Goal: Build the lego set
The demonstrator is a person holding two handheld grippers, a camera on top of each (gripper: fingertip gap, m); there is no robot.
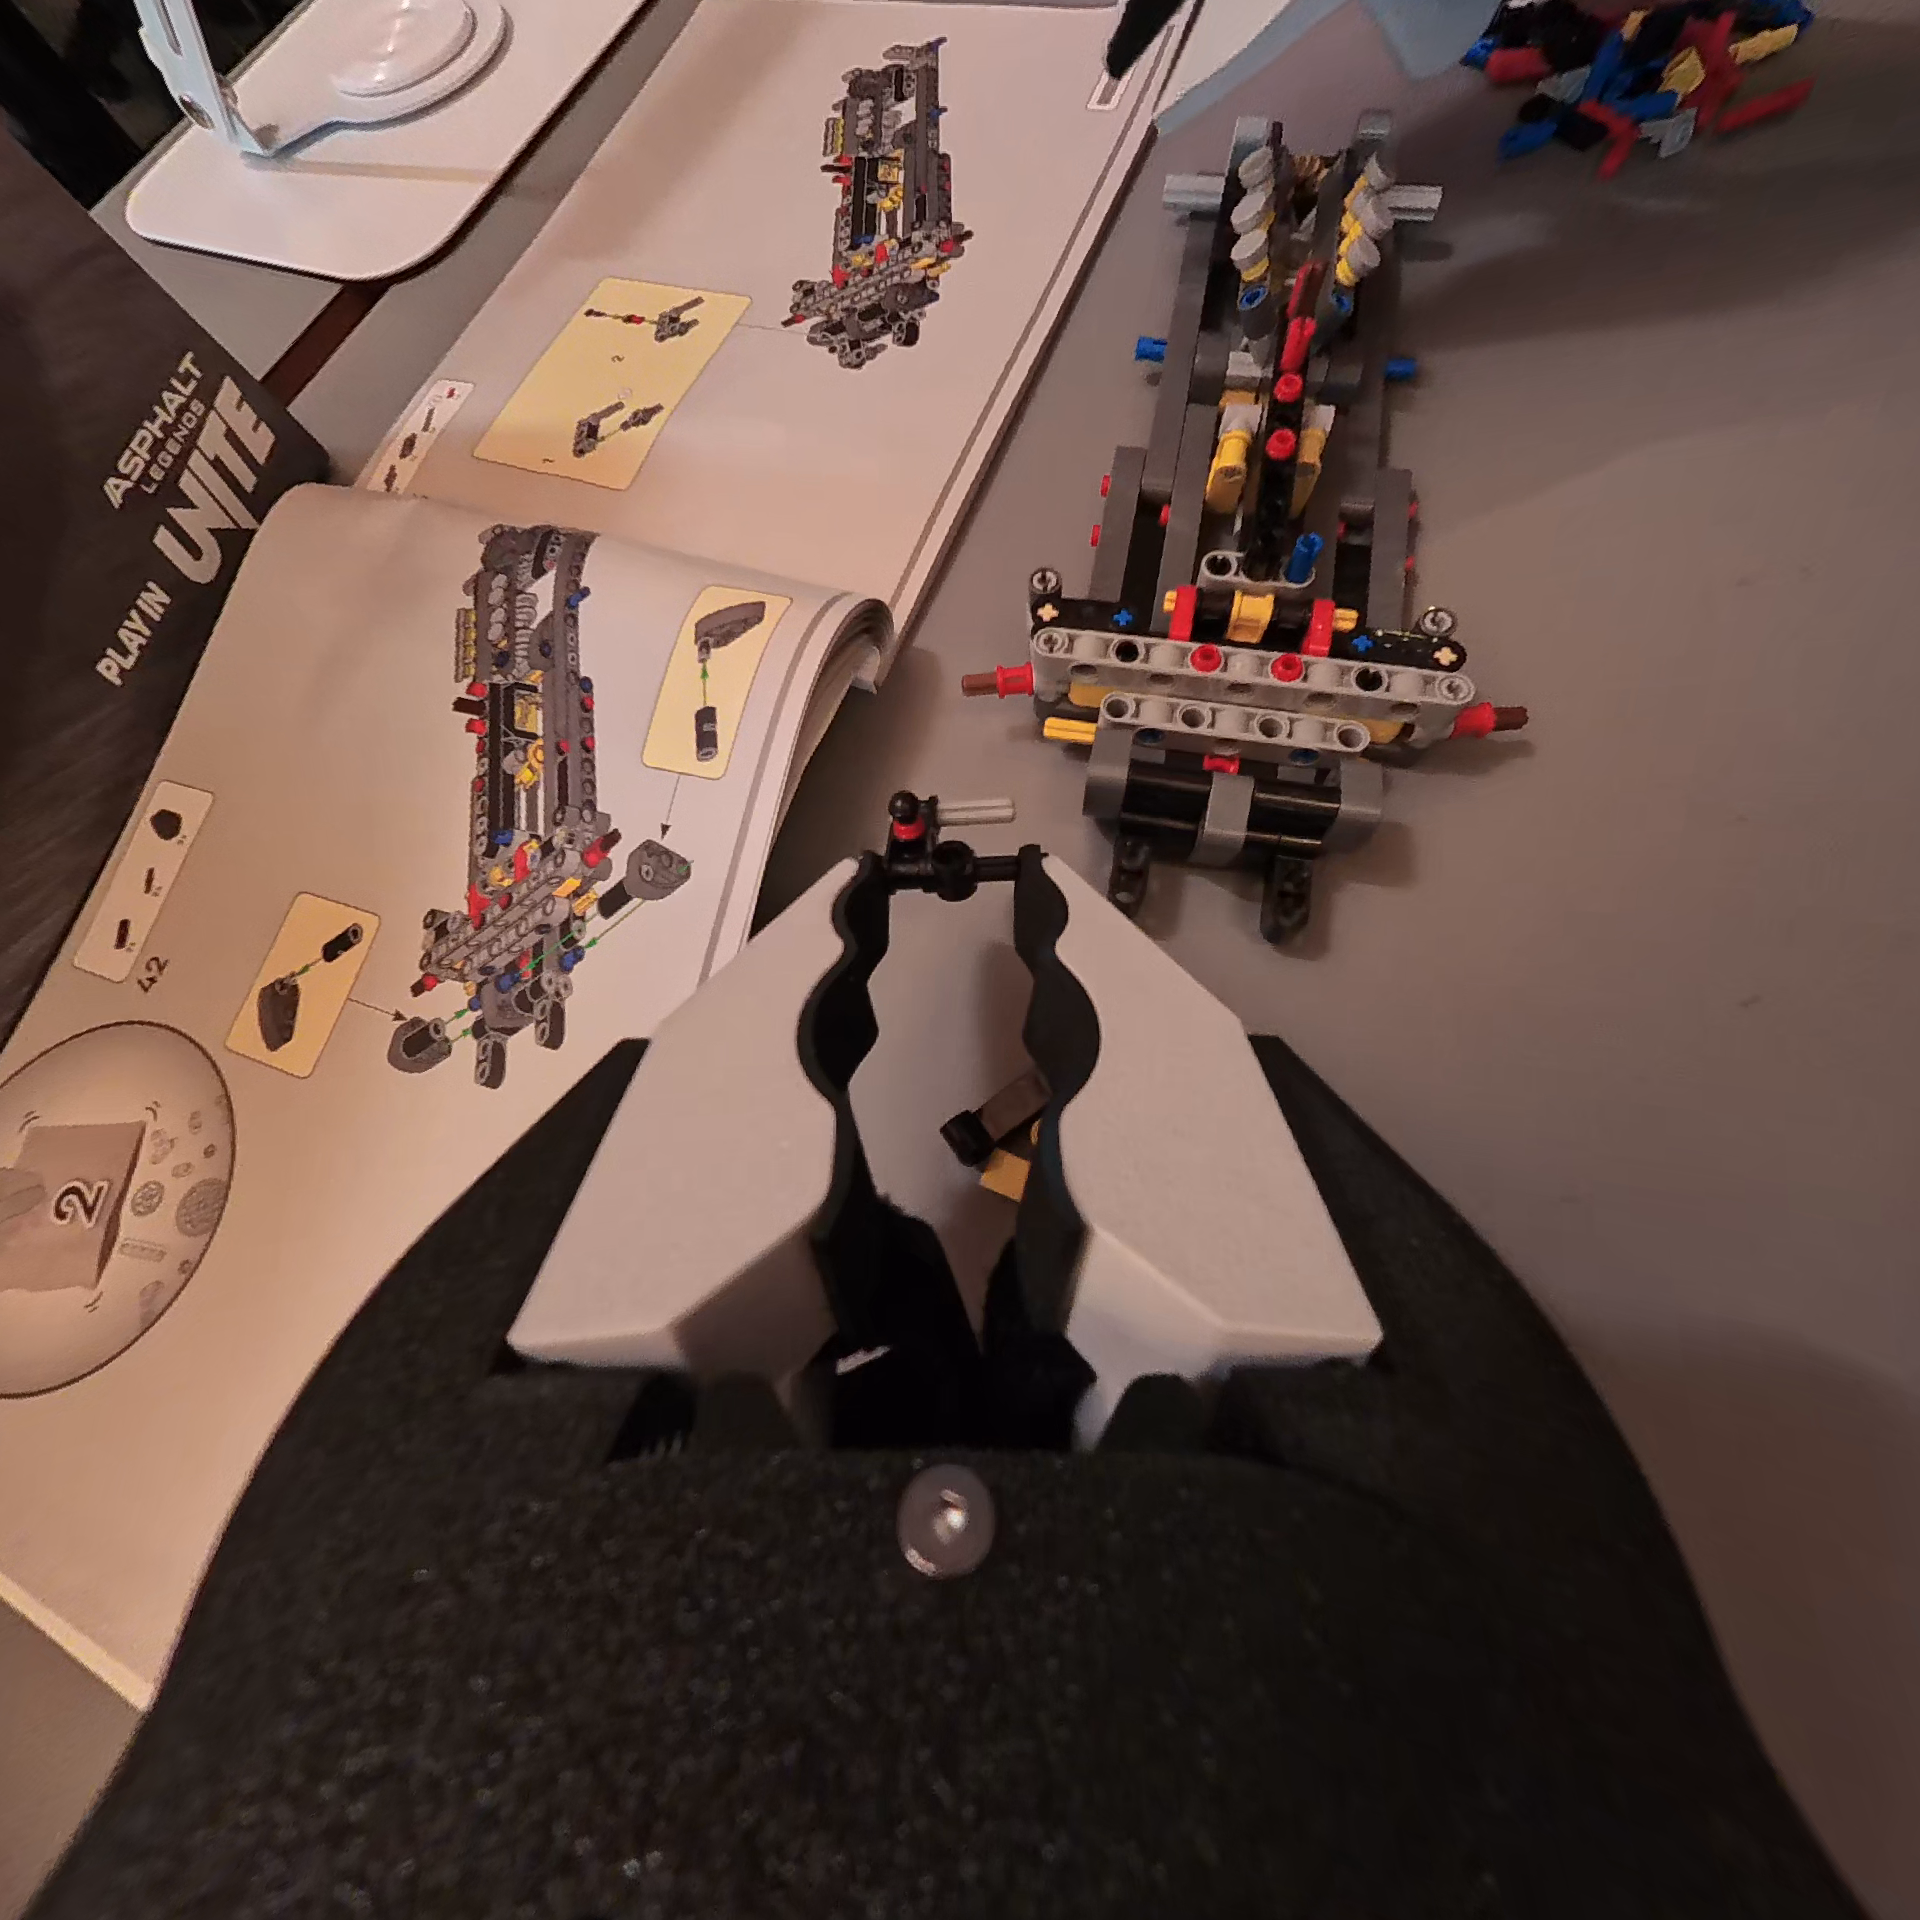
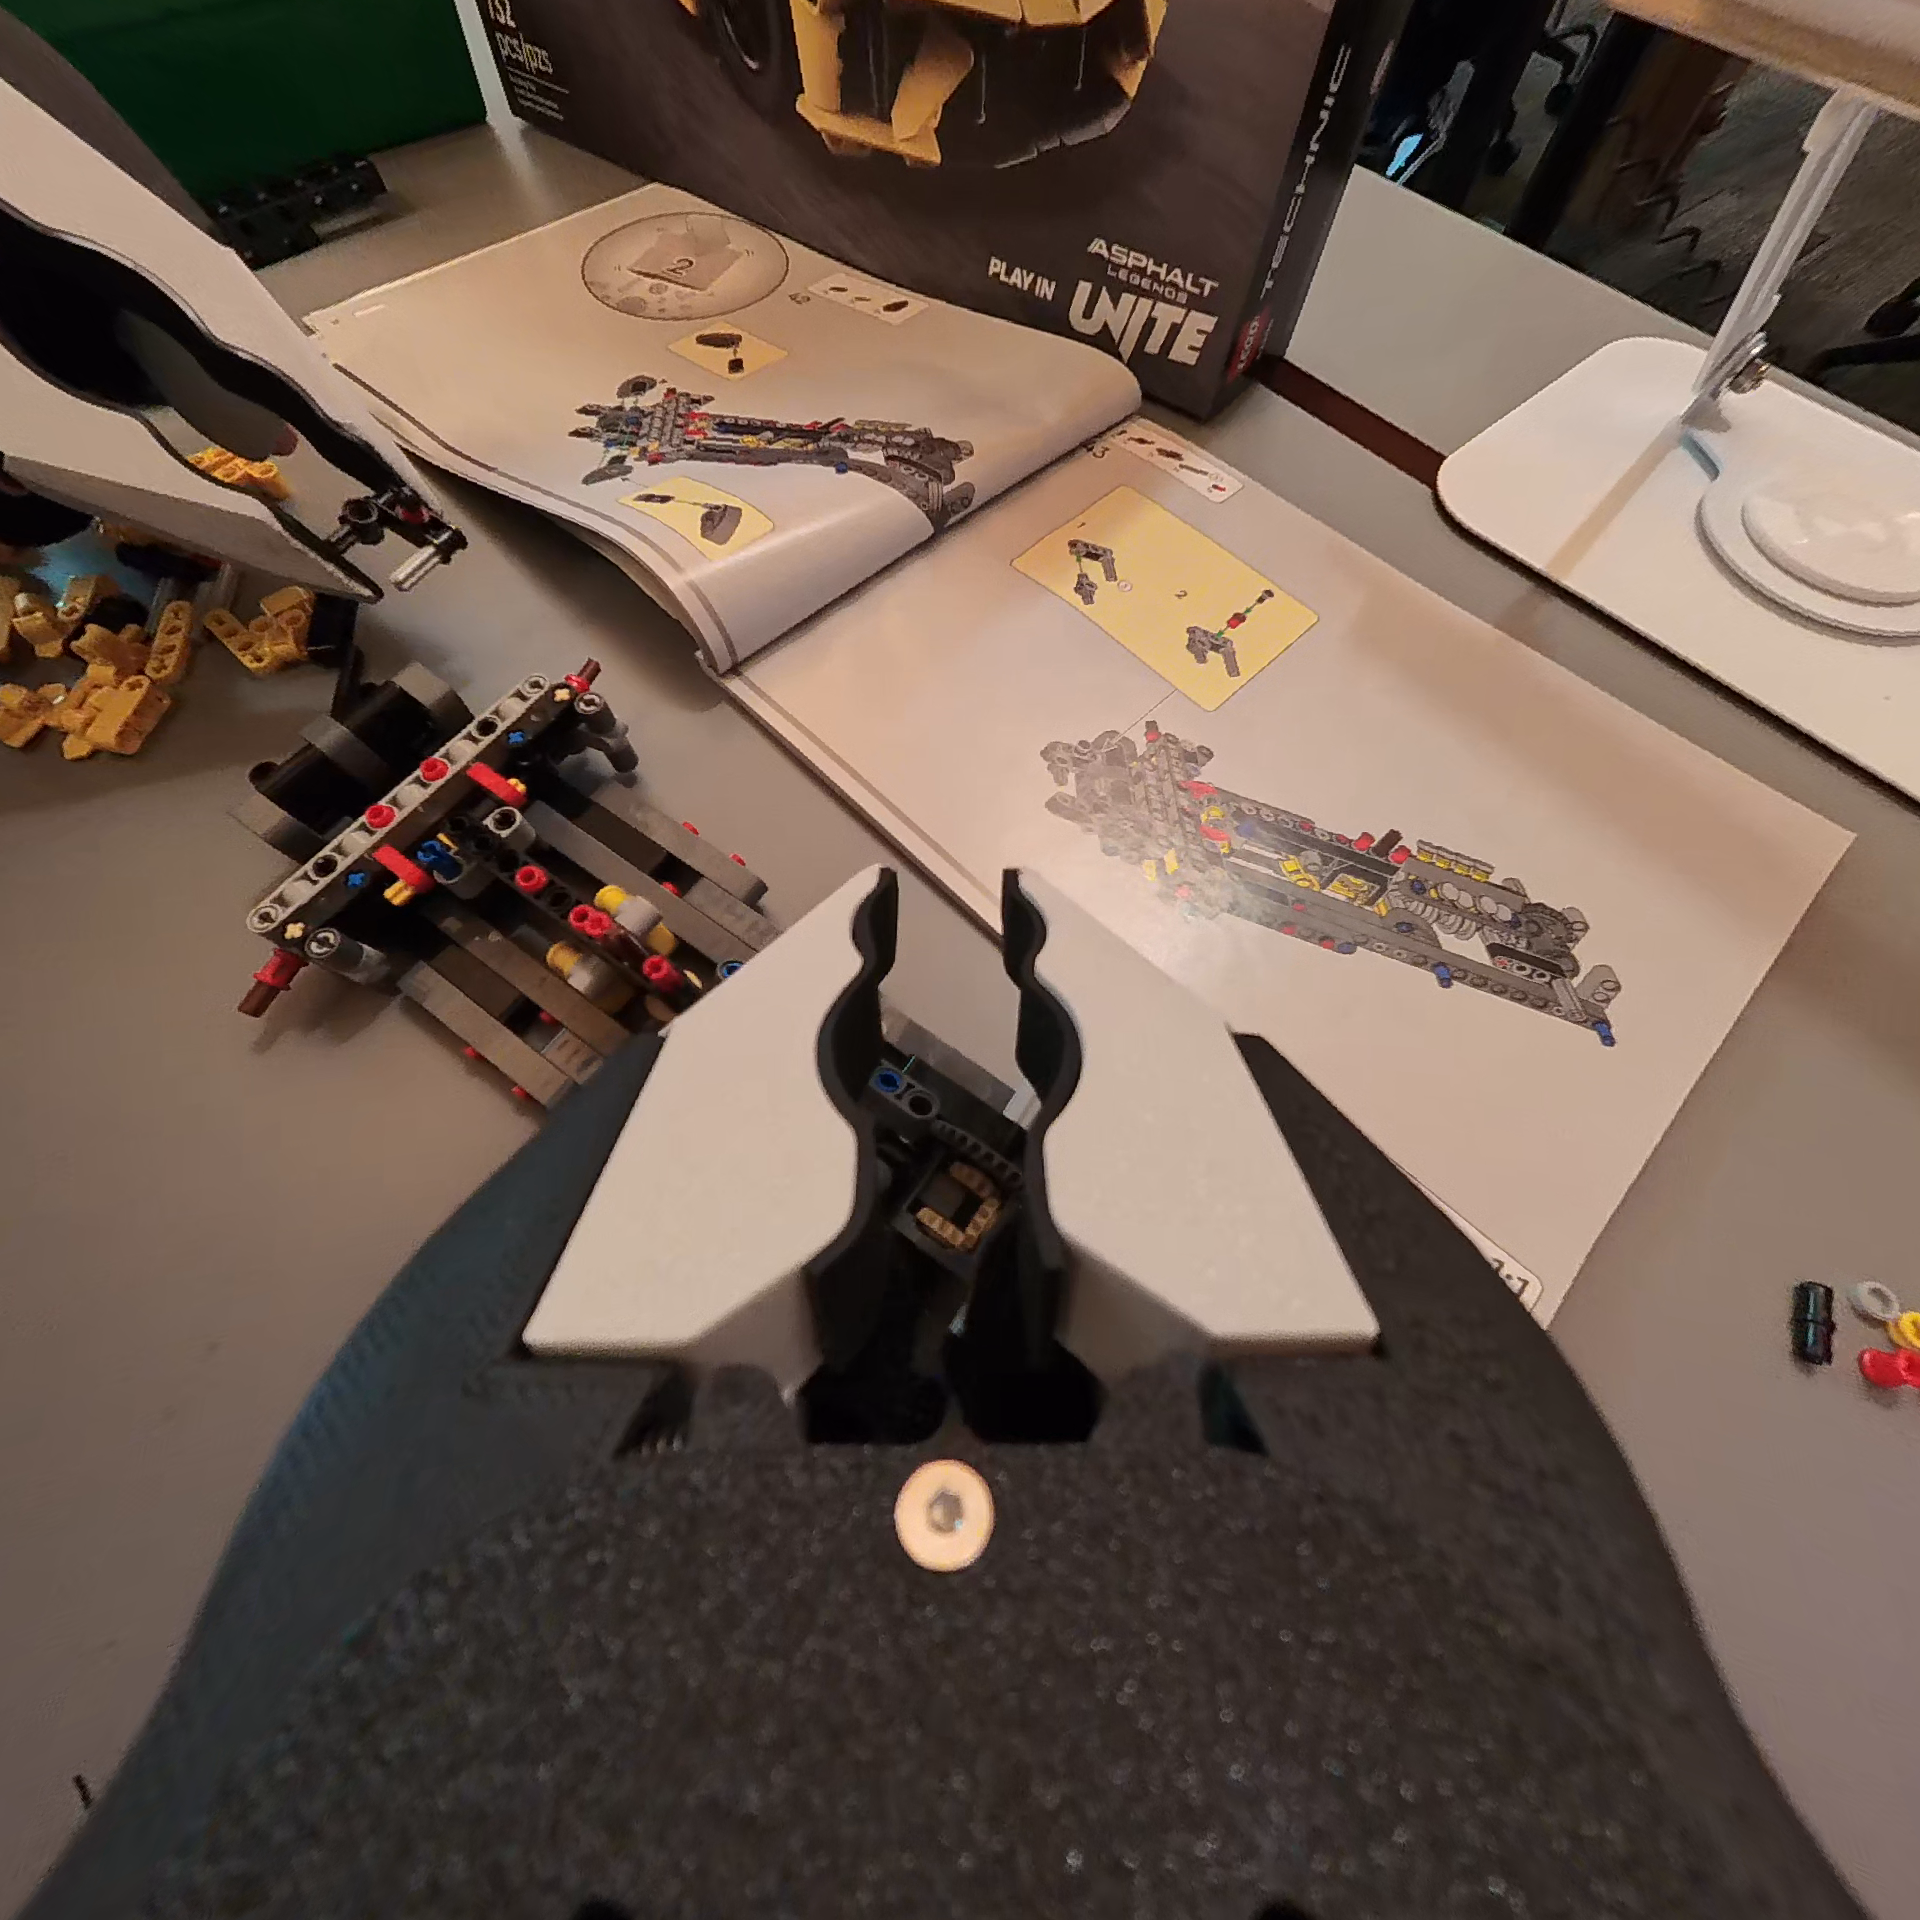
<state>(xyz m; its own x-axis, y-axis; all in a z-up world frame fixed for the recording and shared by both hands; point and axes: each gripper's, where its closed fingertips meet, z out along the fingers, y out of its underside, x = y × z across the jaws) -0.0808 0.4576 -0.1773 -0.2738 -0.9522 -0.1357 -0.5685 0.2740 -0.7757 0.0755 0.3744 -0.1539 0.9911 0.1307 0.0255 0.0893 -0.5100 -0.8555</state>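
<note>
Now left tool pinches small black subassembly near chassis.

We see a grey table carrying a grey-and-black model frame with red, yellow and blue pins. The booklet has pale pages with yellow panels. Both grippers show white fingers with black liners.

Dark cardboard set box at the far edge of the grey worktop: white lettering, large and small, on the lower front corner; more on the side panel; small print top left.
Open grey instruction booklet: step numerals by the parts lists, small digits in yellow call-outs, one numeral in a round emblem.
</note>
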